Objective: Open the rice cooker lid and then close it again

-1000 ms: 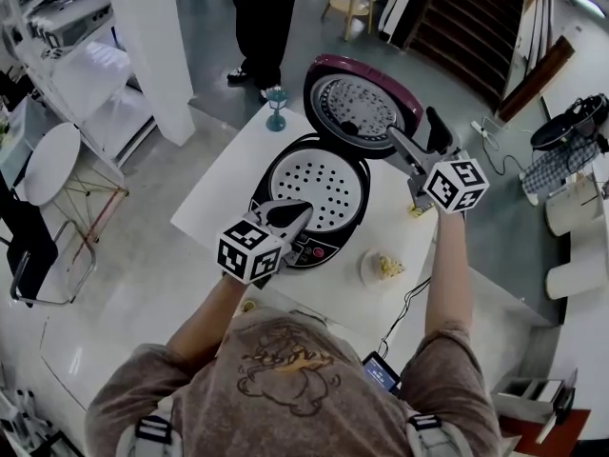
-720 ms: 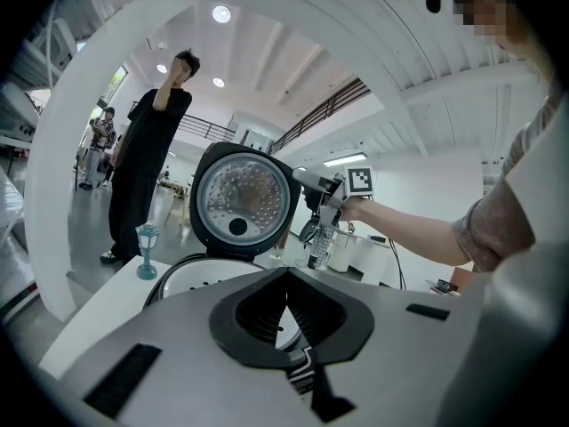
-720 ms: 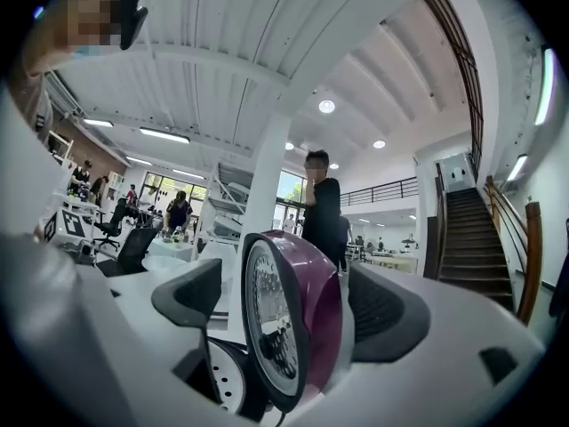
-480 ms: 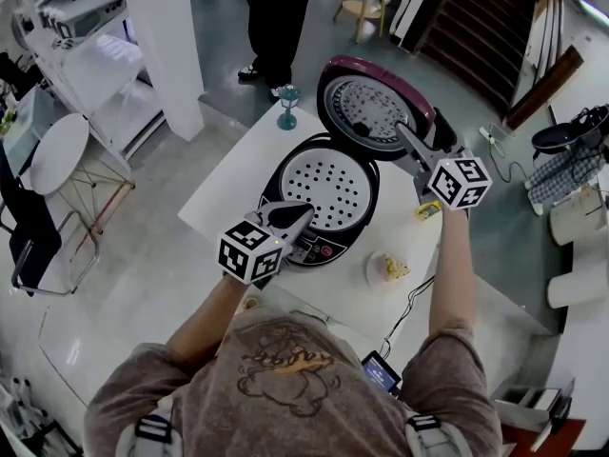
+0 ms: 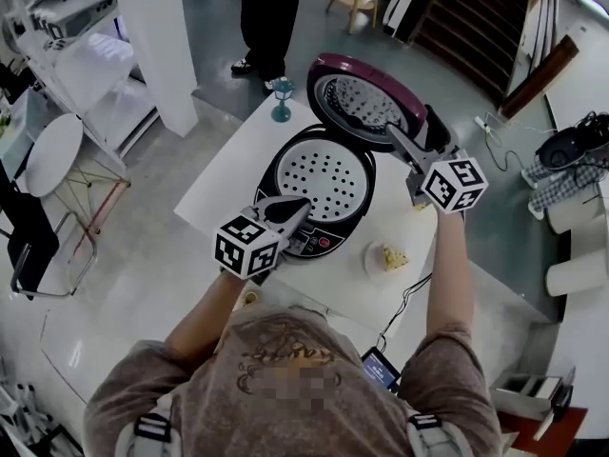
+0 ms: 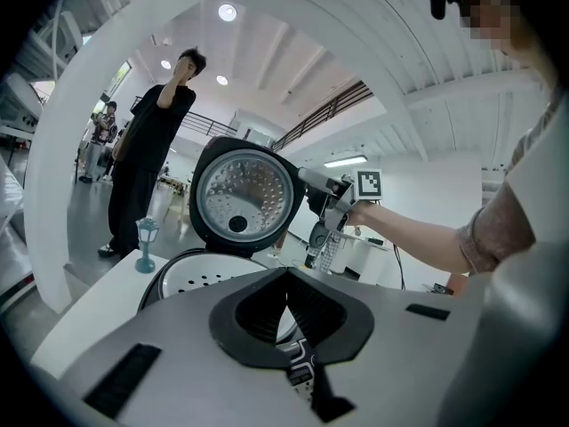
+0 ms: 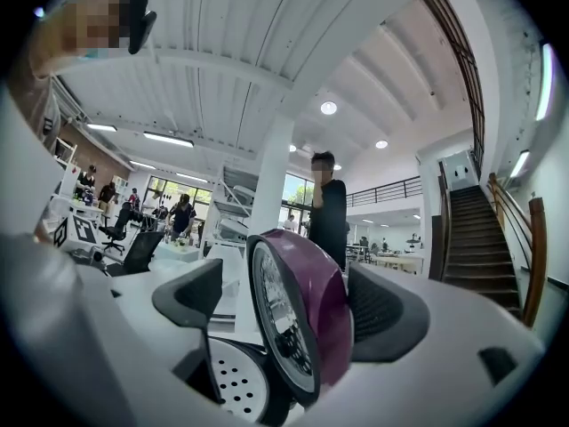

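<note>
The black rice cooker (image 5: 285, 174) stands open on the white table (image 5: 224, 184), showing its white perforated inner plate (image 5: 325, 174). Its maroon lid (image 5: 366, 98) is up and nearly upright. My right gripper (image 5: 417, 129) straddles the lid's right rim. In the right gripper view the lid (image 7: 307, 301) stands between the pads; the right pad (image 7: 387, 314) lies against its shell and the left pad (image 7: 187, 301) is apart. These jaws have just been closing a little. My left gripper (image 5: 293, 209) is shut, empty, over the cooker's front panel (image 5: 316, 246).
A small blue goblet (image 5: 280, 98) stands at the table's far corner. A plate with food (image 5: 388, 258) lies right of the cooker. A person in black (image 5: 271, 8) stands beyond the table, beside a white column (image 5: 157, 36). A round white side table (image 5: 48, 155) is at left.
Both grippers and the lid stay where they were. Only the head view has shifted slightly.
</note>
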Available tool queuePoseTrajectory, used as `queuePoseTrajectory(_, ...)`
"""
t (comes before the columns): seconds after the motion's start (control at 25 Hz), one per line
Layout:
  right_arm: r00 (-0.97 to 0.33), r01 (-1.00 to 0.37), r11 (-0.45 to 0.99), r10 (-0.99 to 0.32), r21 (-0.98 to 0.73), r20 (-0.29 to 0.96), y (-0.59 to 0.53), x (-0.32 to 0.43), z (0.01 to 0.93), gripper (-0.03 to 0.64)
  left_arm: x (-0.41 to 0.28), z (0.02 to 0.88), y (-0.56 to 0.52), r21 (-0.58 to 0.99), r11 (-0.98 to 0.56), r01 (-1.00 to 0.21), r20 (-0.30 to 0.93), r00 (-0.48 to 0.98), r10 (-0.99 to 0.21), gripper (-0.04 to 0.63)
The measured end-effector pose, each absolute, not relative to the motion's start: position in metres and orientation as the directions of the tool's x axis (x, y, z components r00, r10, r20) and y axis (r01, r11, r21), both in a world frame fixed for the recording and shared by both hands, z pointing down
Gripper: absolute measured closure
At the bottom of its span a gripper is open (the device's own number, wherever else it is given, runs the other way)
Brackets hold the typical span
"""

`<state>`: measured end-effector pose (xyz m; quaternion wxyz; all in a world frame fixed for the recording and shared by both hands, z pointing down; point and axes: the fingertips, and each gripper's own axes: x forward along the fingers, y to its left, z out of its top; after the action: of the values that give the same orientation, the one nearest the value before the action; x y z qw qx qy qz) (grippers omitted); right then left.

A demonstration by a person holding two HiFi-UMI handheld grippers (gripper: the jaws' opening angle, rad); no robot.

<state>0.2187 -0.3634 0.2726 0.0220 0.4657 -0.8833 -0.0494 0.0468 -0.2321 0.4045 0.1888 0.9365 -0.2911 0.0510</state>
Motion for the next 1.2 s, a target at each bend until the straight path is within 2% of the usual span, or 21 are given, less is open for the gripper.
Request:
queuePoseTrajectory(0.76, -0.602, -0.795, 0.599, -0.798, 0.102, -0.005, -0.295, 0.182, 0.297, 0.179, 0.065, 0.408, -0.204, 0.309, -0.804, -0.507, 0.221, 0.861, -0.458, 0.575)
queuePoseTrajectory(1.2, -0.628, -0.777, 0.628, -0.778, 0.037, -0.006, -0.264, 0.166, 0.317, 0.179, 0.052, 0.414, -0.199, 0.314, -0.789, -0.529, 0.240, 0.848, -0.473, 0.574)
